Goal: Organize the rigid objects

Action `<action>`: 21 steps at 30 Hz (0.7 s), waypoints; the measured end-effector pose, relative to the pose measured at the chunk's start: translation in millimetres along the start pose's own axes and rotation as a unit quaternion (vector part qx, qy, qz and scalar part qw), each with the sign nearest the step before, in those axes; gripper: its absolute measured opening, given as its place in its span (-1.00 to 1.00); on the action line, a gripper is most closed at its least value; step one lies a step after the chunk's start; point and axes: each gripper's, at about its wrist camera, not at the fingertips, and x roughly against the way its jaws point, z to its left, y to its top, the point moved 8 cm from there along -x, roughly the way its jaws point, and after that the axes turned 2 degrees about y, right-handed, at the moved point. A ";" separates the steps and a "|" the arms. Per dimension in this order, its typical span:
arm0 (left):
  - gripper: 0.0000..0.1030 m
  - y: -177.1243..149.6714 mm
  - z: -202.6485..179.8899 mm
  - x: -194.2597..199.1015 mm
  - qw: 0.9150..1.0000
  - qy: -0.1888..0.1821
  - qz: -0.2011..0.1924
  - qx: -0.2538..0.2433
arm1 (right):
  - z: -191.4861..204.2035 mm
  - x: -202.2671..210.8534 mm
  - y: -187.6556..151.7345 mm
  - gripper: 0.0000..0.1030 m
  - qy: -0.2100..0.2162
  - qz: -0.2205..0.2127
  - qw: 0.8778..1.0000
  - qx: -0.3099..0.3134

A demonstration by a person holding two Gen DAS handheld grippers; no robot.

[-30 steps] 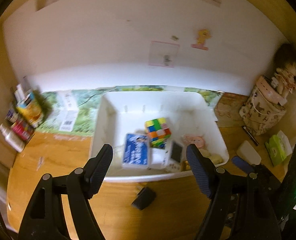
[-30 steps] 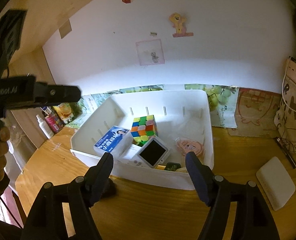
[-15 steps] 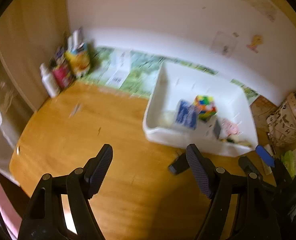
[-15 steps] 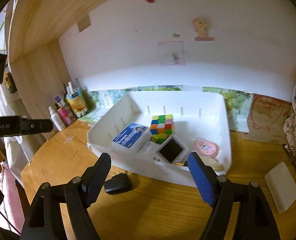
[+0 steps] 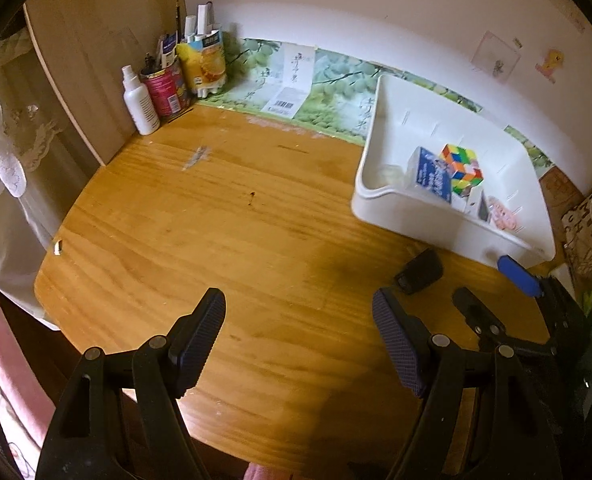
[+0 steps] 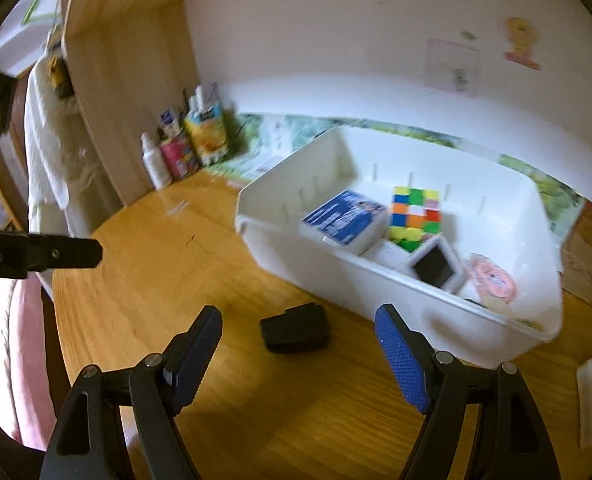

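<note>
Right tongs lined up on last loose item, left tongs idle.
Both right tongs (image 6: 298, 354) and left tongs (image 5: 298, 342) apart, empty; small black case (image 6: 294, 328) on tabletop (image 6: 143, 272) just in front of white bin (image 6: 376, 292) (cube, blue box already inside). Risk: low flat case slips from pads, or tongs bump bin wall.

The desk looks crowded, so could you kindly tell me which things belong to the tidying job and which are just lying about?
Job:
white bin
puzzle cube
blue box
small black case

Lying about:
spray bottle
red can
yellow carton
wall stickers
</note>
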 end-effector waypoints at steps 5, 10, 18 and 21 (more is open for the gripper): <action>0.53 -2.7 10.3 0.1 1.000 0.013 0.002 -0.019 | 8.9 -27.9 -6.7 0.55 -0.001 0.032 0.999 0.017; 0.53 -1.1 17.6 -3.8 0.999 0.014 0.007 -0.034 | 11.0 -58.2 -17.8 0.55 -0.010 0.073 0.997 0.022; 0.53 6.9 18.3 -10.0 0.998 0.008 0.010 -0.069 | 12.1 -90.5 -35.2 0.55 -0.040 0.123 0.991 0.028; 0.53 11.2 16.1 -12.5 0.997 0.002 0.012 -0.082 | 12.7 -95.0 -36.5 0.55 -0.046 0.132 0.990 0.022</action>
